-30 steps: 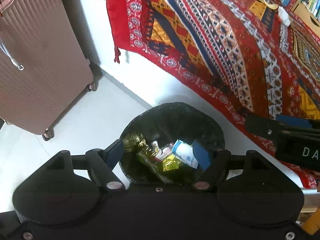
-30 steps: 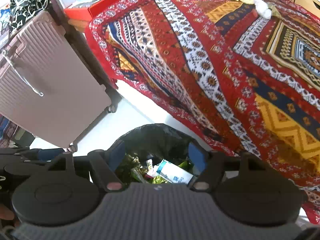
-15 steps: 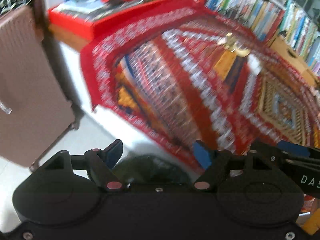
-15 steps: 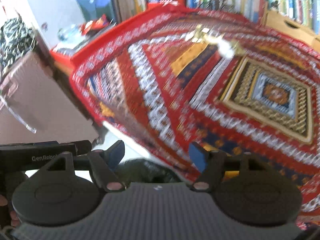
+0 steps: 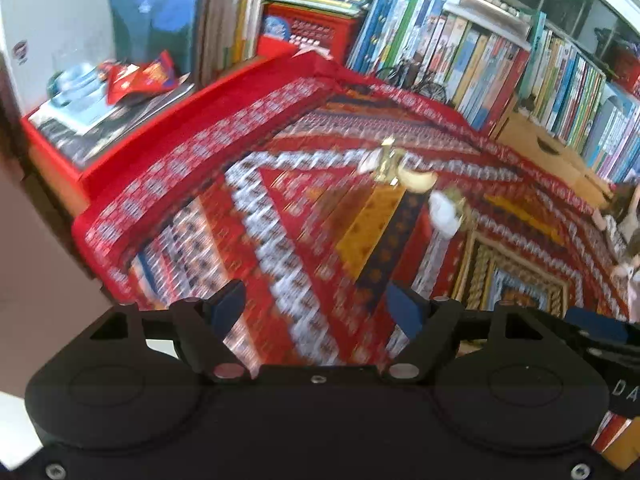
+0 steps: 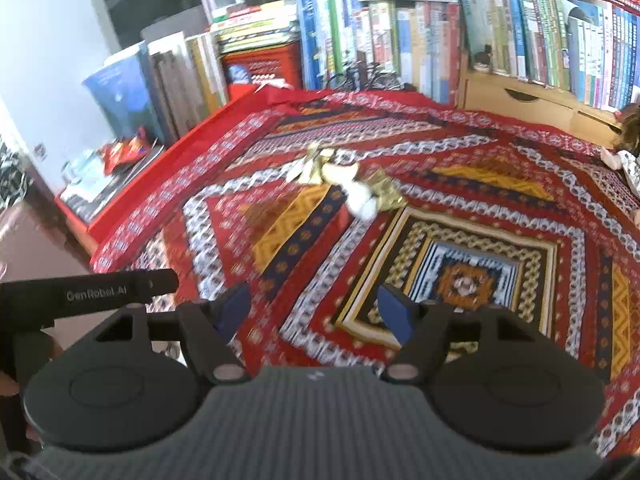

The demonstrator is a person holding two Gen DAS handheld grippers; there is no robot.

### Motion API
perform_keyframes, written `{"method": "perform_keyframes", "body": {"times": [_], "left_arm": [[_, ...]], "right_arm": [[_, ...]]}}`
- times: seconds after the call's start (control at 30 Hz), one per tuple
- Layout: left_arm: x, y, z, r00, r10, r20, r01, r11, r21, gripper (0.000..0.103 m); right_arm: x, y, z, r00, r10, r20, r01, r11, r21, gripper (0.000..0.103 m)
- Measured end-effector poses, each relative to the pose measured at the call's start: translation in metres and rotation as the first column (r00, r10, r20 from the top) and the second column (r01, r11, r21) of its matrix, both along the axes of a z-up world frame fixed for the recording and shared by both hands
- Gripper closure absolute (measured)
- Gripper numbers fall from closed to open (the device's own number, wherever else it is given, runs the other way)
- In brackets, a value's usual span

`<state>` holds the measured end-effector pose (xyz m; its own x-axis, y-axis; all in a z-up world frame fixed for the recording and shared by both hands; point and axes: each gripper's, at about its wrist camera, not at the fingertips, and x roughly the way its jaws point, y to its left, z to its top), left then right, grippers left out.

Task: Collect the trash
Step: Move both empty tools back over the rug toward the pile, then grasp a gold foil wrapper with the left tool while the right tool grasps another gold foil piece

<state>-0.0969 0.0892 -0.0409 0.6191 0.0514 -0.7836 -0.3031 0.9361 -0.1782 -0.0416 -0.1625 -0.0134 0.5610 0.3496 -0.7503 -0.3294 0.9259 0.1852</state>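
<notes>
Scraps of trash lie in the middle of a red patterned cloth (image 5: 280, 208) (image 6: 500, 208): a gold foil wrapper (image 5: 388, 160) (image 6: 312, 168), a pale curved peel (image 5: 418, 180) (image 6: 340, 174) and a crumpled white tissue (image 5: 444, 210) (image 6: 362, 200) beside a second gold wrapper (image 6: 384, 190). My left gripper (image 5: 318, 306) is open and empty, well short of the trash. My right gripper (image 6: 314, 308) is open and empty too, also short of it. The trash bin is out of view.
Rows of books (image 5: 500, 68) (image 6: 400, 40) line the far edge. A red tray with magazines and a red packet (image 5: 136, 76) (image 6: 124, 148) stands at the left. A wooden drawer box (image 6: 524, 100) sits at the back right. A doll (image 6: 630, 152) lies at the right edge.
Both grippers have swung up from over the black trash bin on the floor to face the cloth-covered surface. The bin and pink suitcase have left the views. Both stay open.
</notes>
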Motion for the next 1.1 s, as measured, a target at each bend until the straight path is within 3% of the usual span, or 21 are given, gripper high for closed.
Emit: {"method": "perform_keyframes", "body": {"times": [0.1, 0.43, 0.8, 1.1], "left_arm": [[0.029, -0.005, 0.007, 1.0, 0.005, 0.024, -0.004, 1.0, -0.019, 0.038], [0.141, -0.02, 0.007, 0.998, -0.051, 0.041, 0.051, 0.999, -0.012, 0.051], [0.224, -0.047, -0.06, 0.986, -0.141, -0.089, 0.143, 0.99, 0.021, 0.057], [0.267, -0.045, -0.1, 0.981, -0.128, -0.147, 0.136, 0.99, 0.046, 0.058]], "right_arm": [[0.023, -0.006, 0.002, 1.0, -0.014, 0.003, 0.014, 1.0, 0.008, 0.023], [0.114, -0.027, -0.009, 0.997, -0.079, -0.019, 0.08, 0.996, 0.036, 0.025], [0.183, -0.031, -0.066, 0.984, -0.126, -0.126, 0.13, 0.991, 0.021, 0.032], [0.216, -0.016, -0.096, 0.984, -0.036, -0.172, 0.038, 0.999, 0.004, 0.033]]}}
